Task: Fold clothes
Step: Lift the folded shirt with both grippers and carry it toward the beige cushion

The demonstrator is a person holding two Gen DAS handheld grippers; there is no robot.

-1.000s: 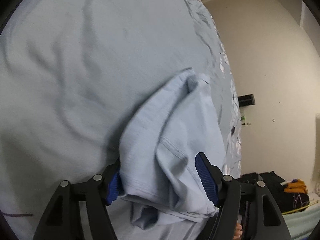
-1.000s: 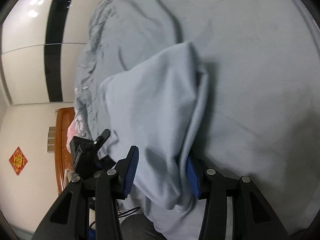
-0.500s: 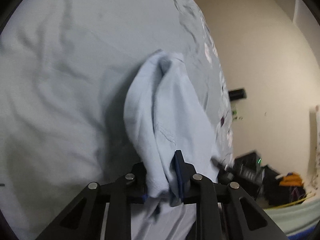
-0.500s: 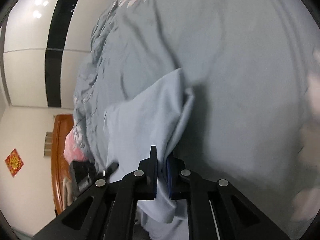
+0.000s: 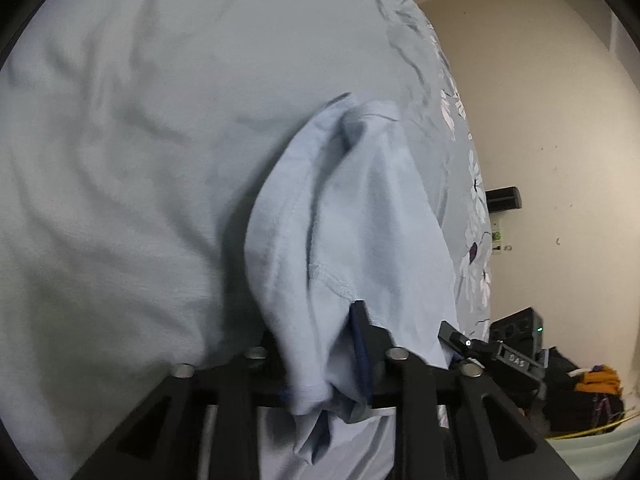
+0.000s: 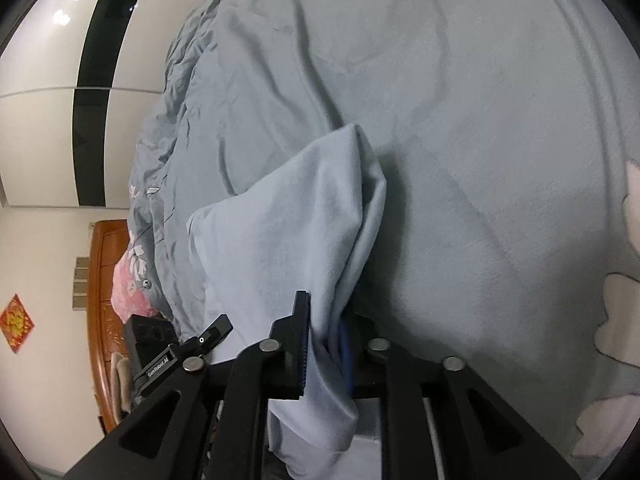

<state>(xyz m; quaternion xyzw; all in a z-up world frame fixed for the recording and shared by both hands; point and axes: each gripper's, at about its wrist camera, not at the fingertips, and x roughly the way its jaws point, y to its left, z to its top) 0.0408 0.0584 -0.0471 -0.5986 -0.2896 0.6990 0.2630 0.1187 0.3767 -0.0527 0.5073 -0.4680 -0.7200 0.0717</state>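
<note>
Cloth is what both grippers hold right now. It is a pale blue garment (image 5: 352, 216), maybe a T-shirt, and it hangs over a big grey-blue bed cover (image 5: 128, 128).

The left gripper (image 5: 320, 364) is squeezed tight on a bunched edge of the garment, near a stitched seam. The right gripper (image 6: 324, 344) is also squeezed tight on another edge. From each gripper the cloth runs up toward 12 o'clock, and its far end droops onto the bed cover there.

The garment looks soft, thin and light. It sags and wrinkles wherever nothing holds it, so it will not keep a shape by itself. It can slip or bunch up if only a little bit is pinched. The best places to hold it look like the thick stitched hems and the corners, because they are stronger and give a straight line to fold along. Holding two corners well apart should keep it flat.

At 9 o'clock in the right view there is a pink pillow (image 6: 128, 288).
</note>
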